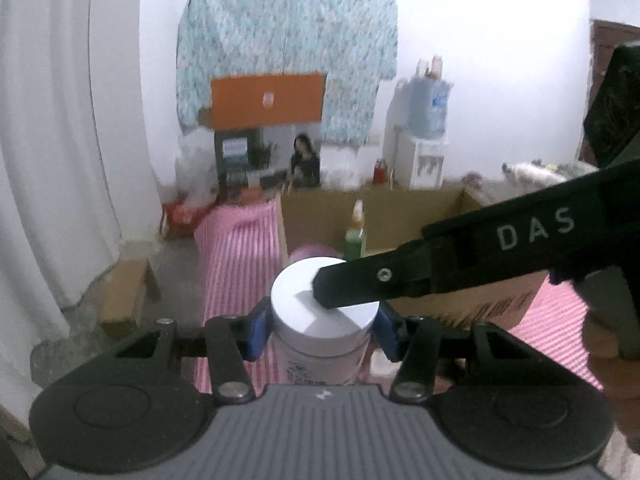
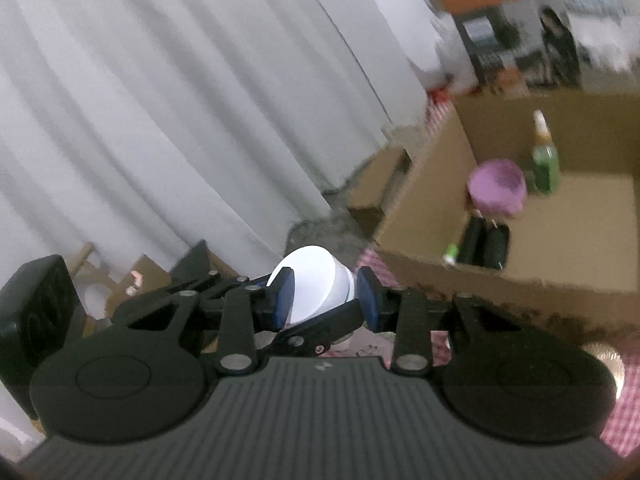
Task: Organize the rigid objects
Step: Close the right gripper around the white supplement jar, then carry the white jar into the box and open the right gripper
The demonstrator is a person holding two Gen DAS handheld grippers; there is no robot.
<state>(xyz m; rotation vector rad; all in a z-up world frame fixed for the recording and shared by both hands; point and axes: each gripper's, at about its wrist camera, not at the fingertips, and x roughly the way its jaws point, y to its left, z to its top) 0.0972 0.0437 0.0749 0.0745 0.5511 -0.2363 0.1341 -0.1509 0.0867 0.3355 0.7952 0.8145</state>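
A clear jar (image 1: 320, 356) with a flat white lid (image 1: 304, 304) stands upright between the blue pads of my left gripper (image 1: 324, 332), which is shut on its body just below the lid. From the right, a black finger (image 1: 352, 286) of the right gripper lies across the lid's top. In the right wrist view, my right gripper (image 2: 325, 300) has its blue pads on both sides of the white lid (image 2: 312, 276), shut on it. A black finger (image 2: 320, 324) of the left gripper shows just beneath.
An open cardboard box (image 2: 500, 292) stands behind the jar on a pink striped cloth (image 1: 240, 248). It holds a green bottle (image 2: 544, 160), a purple round thing (image 2: 498, 188) and dark items (image 2: 484, 244). A white curtain (image 2: 160, 120) hangs left, with small cardboard boxes (image 1: 124, 292) on the floor.
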